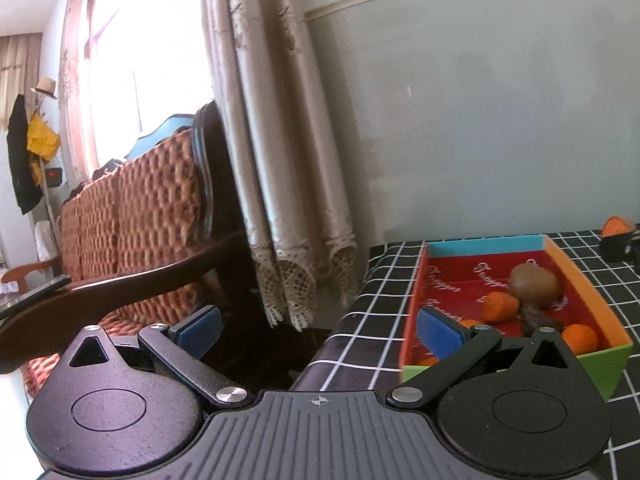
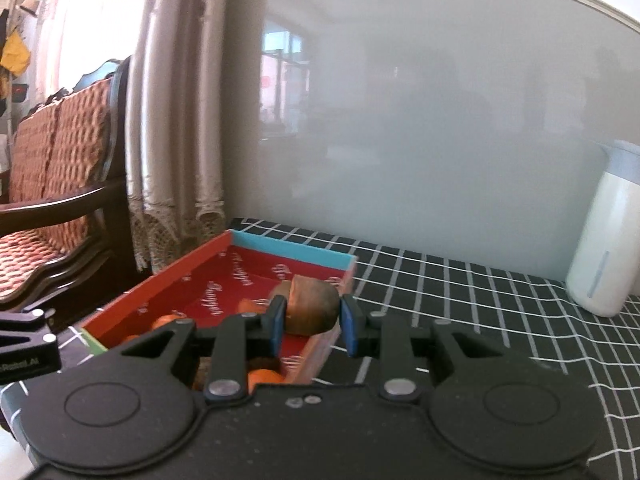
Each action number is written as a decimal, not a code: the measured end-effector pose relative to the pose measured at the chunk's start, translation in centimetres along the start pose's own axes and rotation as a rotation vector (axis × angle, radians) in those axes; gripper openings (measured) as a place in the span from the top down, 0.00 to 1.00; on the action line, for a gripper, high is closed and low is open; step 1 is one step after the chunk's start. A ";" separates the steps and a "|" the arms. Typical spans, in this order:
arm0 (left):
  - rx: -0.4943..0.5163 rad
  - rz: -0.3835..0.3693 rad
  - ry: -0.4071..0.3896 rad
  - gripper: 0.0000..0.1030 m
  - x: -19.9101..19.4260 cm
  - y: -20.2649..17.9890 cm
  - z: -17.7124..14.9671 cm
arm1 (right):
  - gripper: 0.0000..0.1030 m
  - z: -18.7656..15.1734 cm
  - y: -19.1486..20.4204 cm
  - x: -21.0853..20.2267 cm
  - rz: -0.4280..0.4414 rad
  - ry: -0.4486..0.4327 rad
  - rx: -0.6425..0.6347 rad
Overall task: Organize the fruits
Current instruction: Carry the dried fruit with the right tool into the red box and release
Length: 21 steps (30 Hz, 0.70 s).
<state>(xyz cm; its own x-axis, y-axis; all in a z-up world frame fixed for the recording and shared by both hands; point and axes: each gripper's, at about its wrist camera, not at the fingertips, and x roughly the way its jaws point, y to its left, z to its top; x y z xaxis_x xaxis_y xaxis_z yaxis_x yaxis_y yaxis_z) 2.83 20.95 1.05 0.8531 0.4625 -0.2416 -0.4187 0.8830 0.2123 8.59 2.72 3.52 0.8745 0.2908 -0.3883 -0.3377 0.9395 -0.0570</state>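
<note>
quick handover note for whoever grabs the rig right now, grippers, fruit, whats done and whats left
Right gripper: shut on a brown fruit, held at the near right corner of the box.
Left gripper: open, empty, by the box's left side at the table edge.
Box: holds a brown kiwi, several orange pieces and a dark piece.
Done: most fruit is in the box.
Left: probably set the held fruit in the box and release. Whether other fruit lies outside, the views do not show.
</note>
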 end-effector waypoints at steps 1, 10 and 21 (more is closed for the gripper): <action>-0.001 0.003 0.002 0.00 0.1 0.2 0.0 | 0.74 0.0 0.5 0.2 0.008 0.001 -0.008; -0.003 0.014 0.008 0.00 0.4 1.3 -0.3 | 0.74 -0.2 4.7 2.9 0.081 0.042 -0.045; -0.004 0.024 0.016 0.00 0.5 1.9 -0.6 | 0.74 -0.4 5.8 5.4 0.102 0.086 -0.024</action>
<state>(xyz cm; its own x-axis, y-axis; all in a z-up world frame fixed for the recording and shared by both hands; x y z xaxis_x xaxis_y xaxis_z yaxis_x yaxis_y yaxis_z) 2.27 22.94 0.80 0.8375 0.4852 -0.2513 -0.4404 0.8717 0.2150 11.23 9.64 0.68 0.8027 0.3669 -0.4702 -0.4323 0.9010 -0.0350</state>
